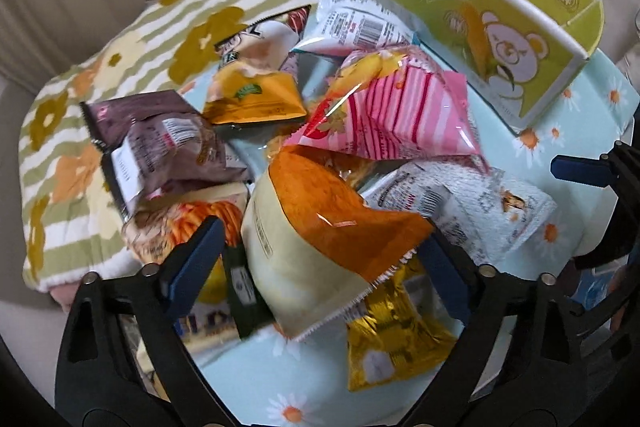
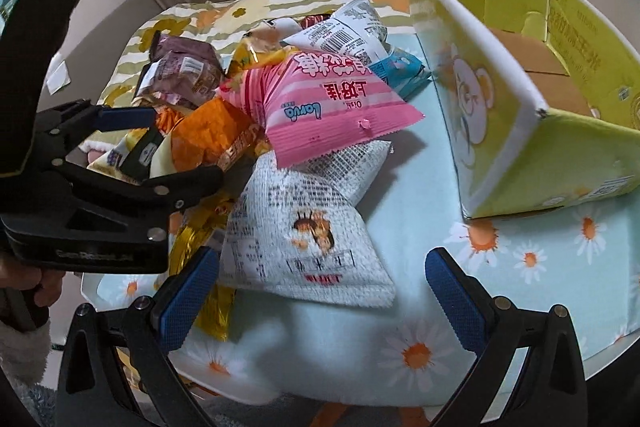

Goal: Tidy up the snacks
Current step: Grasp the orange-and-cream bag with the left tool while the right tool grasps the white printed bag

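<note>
Beside one green cardboard box (image 1: 532, 67) lies a pile of about eleven snack packets (image 1: 320, 155), and two tools show: left tool (image 1: 320, 267) and right tool (image 2: 320, 291).

We see a heap of snack packets (image 1: 320, 155) on the table (image 2: 540, 287), with the open box (image 2: 520, 99) standing to its right. At the far side of the heap a barcoded packet (image 1: 360, 23) lies nearest the box. A striped packet (image 2: 332, 107) rests on top, over a text-printed packet (image 2: 304, 227) at the near right. Far left, behind the table, lies a flowered cushion (image 1: 100, 99).
</note>
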The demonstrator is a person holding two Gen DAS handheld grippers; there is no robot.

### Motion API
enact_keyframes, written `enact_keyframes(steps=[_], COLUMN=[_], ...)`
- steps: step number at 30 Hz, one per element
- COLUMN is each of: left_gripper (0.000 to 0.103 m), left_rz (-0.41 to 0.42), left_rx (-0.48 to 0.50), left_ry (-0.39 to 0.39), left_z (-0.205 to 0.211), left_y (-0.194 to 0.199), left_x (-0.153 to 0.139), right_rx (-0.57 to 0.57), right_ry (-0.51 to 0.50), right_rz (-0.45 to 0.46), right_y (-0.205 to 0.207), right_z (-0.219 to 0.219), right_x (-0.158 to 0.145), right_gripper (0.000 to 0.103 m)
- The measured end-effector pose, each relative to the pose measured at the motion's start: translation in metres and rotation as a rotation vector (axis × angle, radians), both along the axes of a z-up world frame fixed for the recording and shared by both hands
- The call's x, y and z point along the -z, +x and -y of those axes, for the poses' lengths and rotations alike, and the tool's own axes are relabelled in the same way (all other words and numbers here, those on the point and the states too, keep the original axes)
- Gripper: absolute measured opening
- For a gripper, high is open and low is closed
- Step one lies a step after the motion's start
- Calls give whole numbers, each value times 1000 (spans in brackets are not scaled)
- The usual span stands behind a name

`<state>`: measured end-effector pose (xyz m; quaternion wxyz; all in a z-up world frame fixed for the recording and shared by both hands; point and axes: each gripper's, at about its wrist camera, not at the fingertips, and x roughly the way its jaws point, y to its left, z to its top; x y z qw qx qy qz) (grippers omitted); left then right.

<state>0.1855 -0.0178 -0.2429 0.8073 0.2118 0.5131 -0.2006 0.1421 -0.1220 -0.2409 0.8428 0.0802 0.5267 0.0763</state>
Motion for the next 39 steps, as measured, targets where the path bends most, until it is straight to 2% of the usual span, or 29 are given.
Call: enact_keyframes(steps=[3,5,7,18,21,28,33,34,36,37,39], left_gripper=[89,80,77,79,78,68,62,61,58,56,54], left_rz=[-24,-43,-71,-109,-115,-120,-111,-112,-124,-125,-126], left_rx=[31,44,53,63,49,-12,-29,-32,-44,-50,-58], left_ry=[-18,-24,-28,13,2,-103,-156,-177,-215,-225,-239], left_z=[1,1,2,0,-2,-20,-27,-29,-32,-33,-35], left_y=[10,15,19,31,32,40,42,42,43,43,42], left_x=[4,5,8,24,22,4,-7,-10,-13,-14,-15], right_rx=[15,22,23,-21,-25,-19,-3,3,5,0,4], right_ry=[8,20,32,76,81,92,126,133,156,163,161], right_rz=[-21,-34,-45,-76,-78,-62,-83,-84,-94,-104,-99], right_y=[11,17,23,39,40,51,60,59,59,60,58], right_z=[-3,-4,-4,-10,-10,-13,-13,-10,-8,-8,-6], right_x=[7,11,15,30,31,28,32,33,35,37,34], right_gripper=[103,103,103,103,103,103,102,100,85,74,69])
